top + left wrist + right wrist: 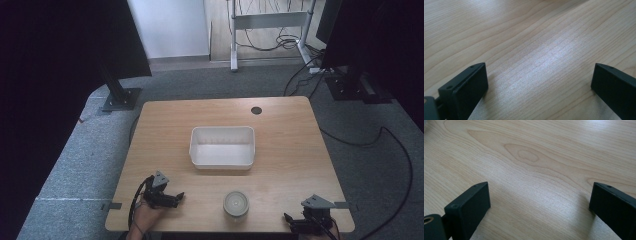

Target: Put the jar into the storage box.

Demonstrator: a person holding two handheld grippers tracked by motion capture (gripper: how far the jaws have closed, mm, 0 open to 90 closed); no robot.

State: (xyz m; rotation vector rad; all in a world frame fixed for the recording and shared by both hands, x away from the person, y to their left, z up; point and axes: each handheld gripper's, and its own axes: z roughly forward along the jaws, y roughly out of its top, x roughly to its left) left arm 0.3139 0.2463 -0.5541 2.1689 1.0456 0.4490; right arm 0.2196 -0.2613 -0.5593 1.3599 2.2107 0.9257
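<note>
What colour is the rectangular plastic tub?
White; the rectangular plastic tub shows best in the high view.

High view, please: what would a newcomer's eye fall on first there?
Probably the white bin, empty, in the middle of the wooden table. Next, the small round jar nearer the front edge, apart from the bin. The left tongs and right tongs rest at the front corners, either side of the jar, both open and holding nothing.
</note>
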